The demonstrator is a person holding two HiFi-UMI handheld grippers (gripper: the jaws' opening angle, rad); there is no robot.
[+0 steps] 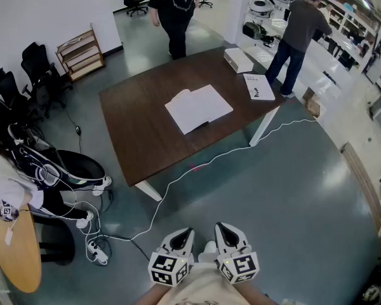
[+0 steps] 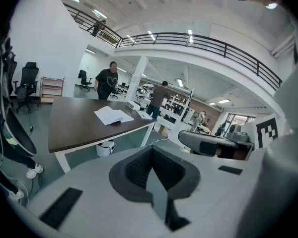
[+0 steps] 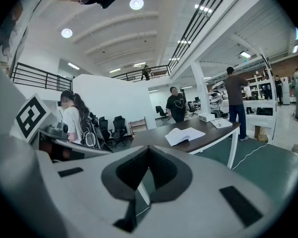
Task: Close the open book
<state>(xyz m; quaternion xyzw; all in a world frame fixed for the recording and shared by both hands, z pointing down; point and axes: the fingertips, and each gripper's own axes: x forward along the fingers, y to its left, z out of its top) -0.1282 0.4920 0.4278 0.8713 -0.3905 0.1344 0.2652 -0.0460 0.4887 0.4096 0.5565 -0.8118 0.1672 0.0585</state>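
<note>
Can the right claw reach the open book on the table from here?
Probably not yet: the open book lies on the table, while the right claw sits shut by the person's body, a stretch of floor away. Only a white cable crosses that path.

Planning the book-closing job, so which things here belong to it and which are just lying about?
Job: open book, brown table under it, left gripper, right gripper, both shut and empty.
Lying about: white box, booklet, white cable, wooden shelf, office chairs.

Open-plan lab, office chairs [image 1: 38, 63], equipment shelves [image 1: 344, 19], mezzanine [image 2: 198, 41]
</note>
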